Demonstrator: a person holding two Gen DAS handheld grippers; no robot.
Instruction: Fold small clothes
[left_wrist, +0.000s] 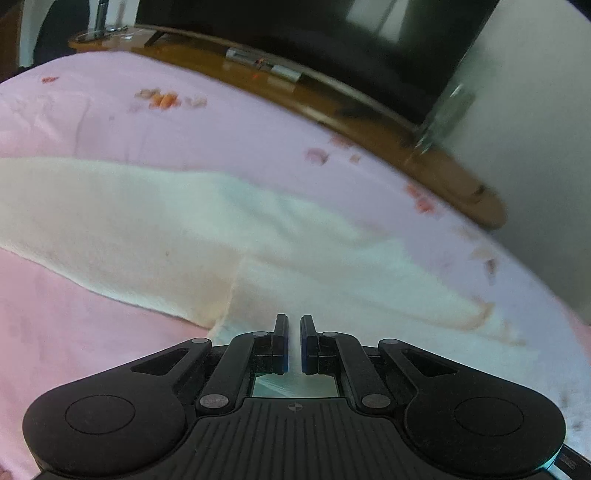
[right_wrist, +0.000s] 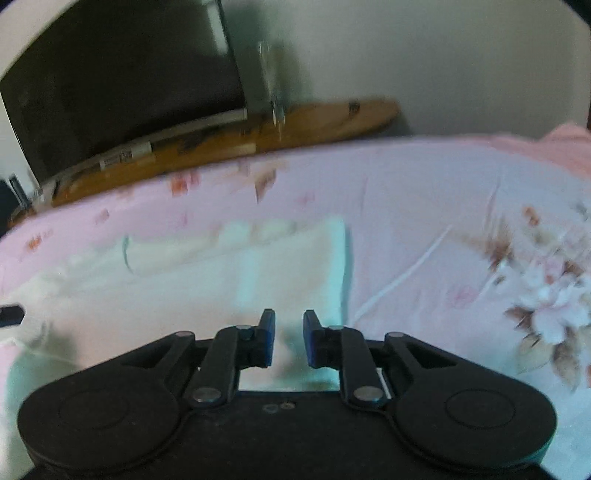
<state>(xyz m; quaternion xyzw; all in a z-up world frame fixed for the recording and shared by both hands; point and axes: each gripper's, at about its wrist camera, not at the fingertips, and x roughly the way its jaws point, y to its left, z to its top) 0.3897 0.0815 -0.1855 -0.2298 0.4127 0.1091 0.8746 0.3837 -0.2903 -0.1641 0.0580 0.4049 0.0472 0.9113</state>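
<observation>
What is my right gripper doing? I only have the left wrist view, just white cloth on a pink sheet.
Observer: The right gripper hangs over the white garment with its fingers slightly apart. I can't tell whether they pinch it.
Operator: Where does the garment end on that side?
Observer: In a straight edge just beyond the right-hand finger, with bare pink sheet after it.
Operator: Anything printed on the sheet there?
Observer: Yes, a big printed flower at the far right.
</observation>
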